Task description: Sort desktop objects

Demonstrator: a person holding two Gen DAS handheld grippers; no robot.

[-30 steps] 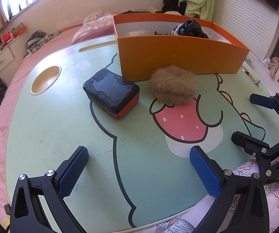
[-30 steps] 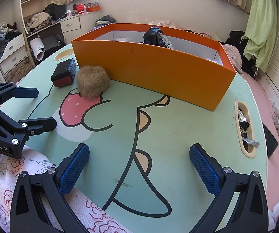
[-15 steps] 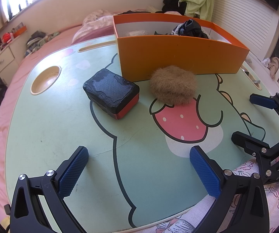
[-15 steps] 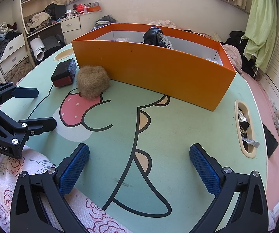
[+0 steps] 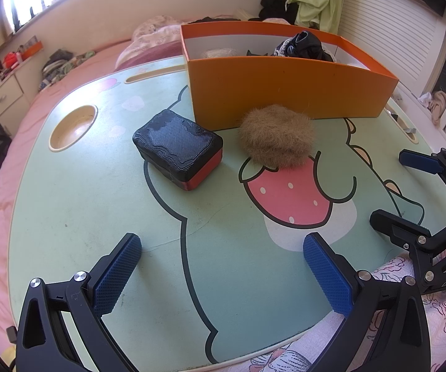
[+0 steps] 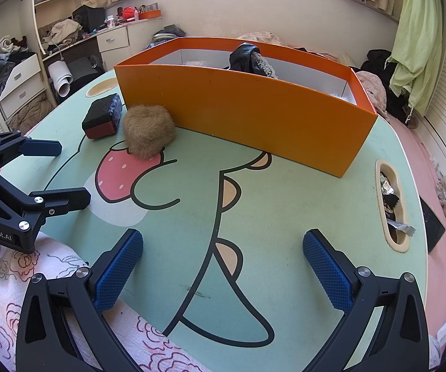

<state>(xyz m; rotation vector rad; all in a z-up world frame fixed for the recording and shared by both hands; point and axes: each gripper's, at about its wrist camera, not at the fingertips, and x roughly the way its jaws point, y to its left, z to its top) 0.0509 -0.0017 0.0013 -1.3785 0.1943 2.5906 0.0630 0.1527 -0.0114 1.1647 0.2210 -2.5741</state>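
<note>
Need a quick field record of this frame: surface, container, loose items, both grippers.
surface: green cartoon lap table
container: orange box, open top, dark bundle inside
loose items: black-and-red block; brown fuzzy ball, on the table at the box's front wall
left gripper: open, empty, short of both items
right gripper: open, empty, over bare table

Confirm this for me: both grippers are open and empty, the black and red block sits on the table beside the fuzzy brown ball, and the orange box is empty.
Not quite: the orange box is not empty. The right wrist view shows a black bundle inside it. The rest holds: left gripper and right gripper open and empty, black and red block beside the fuzzy brown ball on the table.
</note>
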